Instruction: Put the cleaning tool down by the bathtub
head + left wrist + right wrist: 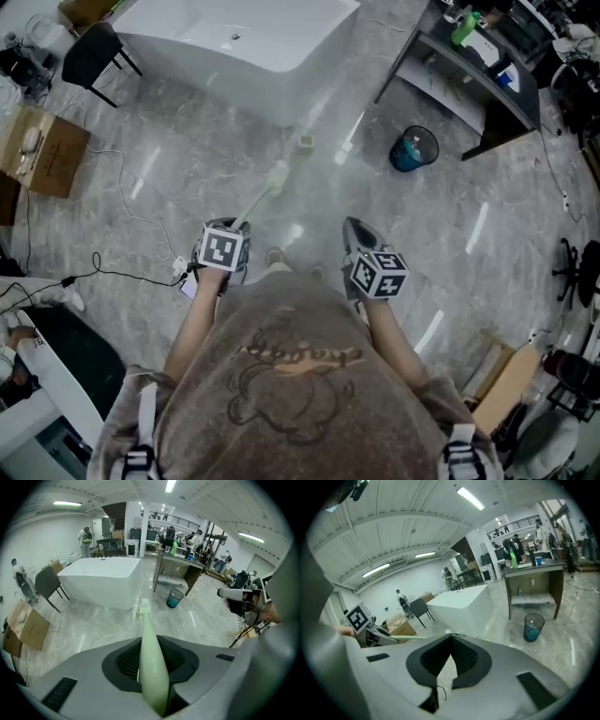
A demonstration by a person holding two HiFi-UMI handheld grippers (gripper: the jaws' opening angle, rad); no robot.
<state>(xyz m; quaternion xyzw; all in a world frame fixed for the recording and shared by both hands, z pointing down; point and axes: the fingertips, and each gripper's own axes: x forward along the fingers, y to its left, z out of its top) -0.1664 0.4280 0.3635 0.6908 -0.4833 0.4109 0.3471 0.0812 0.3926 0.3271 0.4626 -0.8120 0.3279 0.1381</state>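
One pale green cleaning tool (143,625) is clamped by its handle in the left hand-held gripper (151,660), above the floor (187,178), its head pointing at the white bathtub (234,47) ahead. The right hand-held gripper (451,637) is clenched, empty.

The person is wearing a grey-brown short-sleeved T-shirt (281,412) carrying a darker print (300,356), possibly a cartoon figure, with grey webbing straps (146,412) and buckles (457,459) showing at both shoulders. The left gripper (234,228) and right gripper (354,228) are each wearing a cube (222,249) of black-and-white square markers. Pale grey shells (525,667) are framing black ribbed pads (465,656).
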